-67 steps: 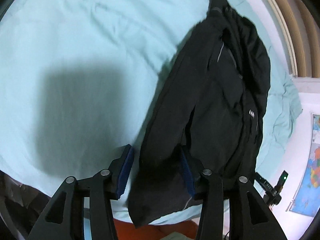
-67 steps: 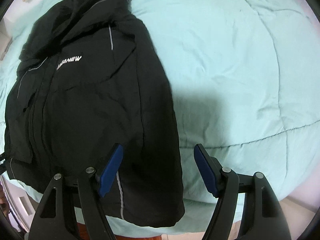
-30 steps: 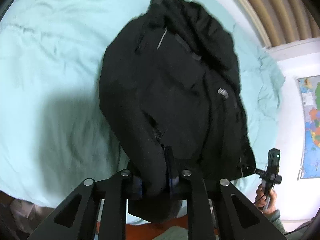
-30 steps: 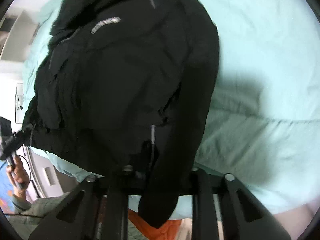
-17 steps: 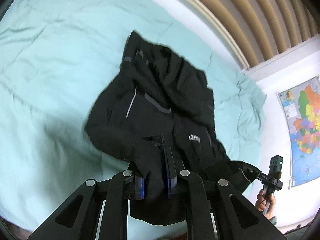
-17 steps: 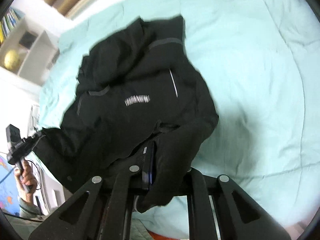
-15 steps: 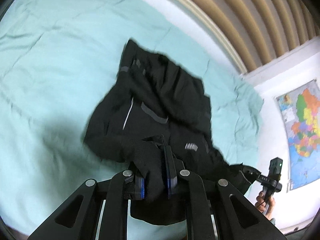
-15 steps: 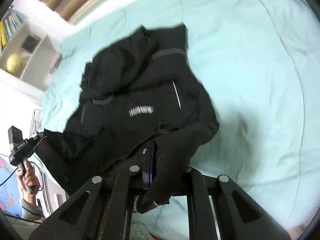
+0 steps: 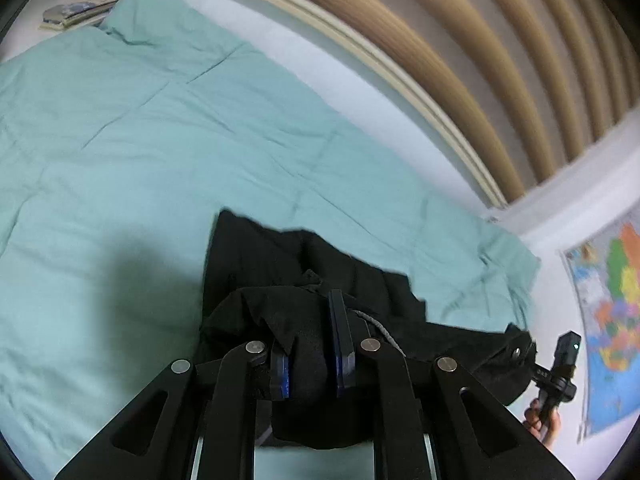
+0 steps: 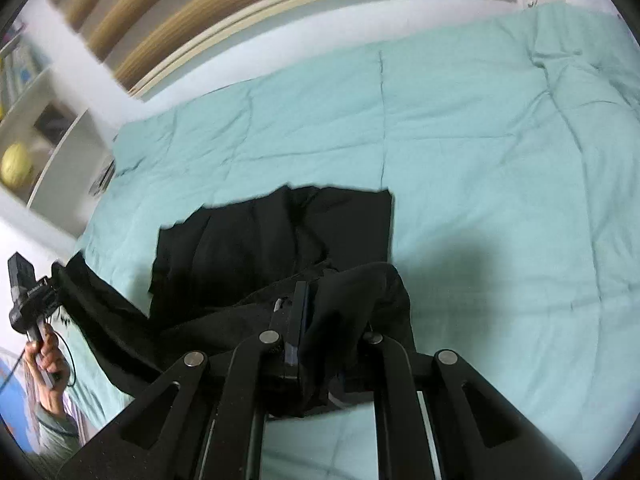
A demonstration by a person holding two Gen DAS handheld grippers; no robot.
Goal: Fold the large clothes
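Observation:
A large black jacket (image 9: 288,264) lies on a teal bedspread (image 9: 120,128). My left gripper (image 9: 310,344) is shut on a bunched lower corner of the jacket, lifted over the rest of it. My right gripper (image 10: 316,332) is shut on the other lower corner of the jacket (image 10: 272,232). Between them the hem is raised and carried over the flat part, whose far edge lies straight across the bedspread (image 10: 480,140). Each gripper shows in the other's view, the right one (image 9: 560,364) and the left one (image 10: 28,292). The jacket's front is hidden.
A wooden headboard (image 9: 460,60) and white wall run behind the bed. A world map (image 9: 612,320) hangs at the right. White shelves with a yellow ball (image 10: 16,164) stand at the left. Books (image 9: 76,12) lie at the far corner.
Both grippers went from open to shut on the jacket's lower corners. They lifted the hem and carried it up toward the collar, so the front and logo are now covered.

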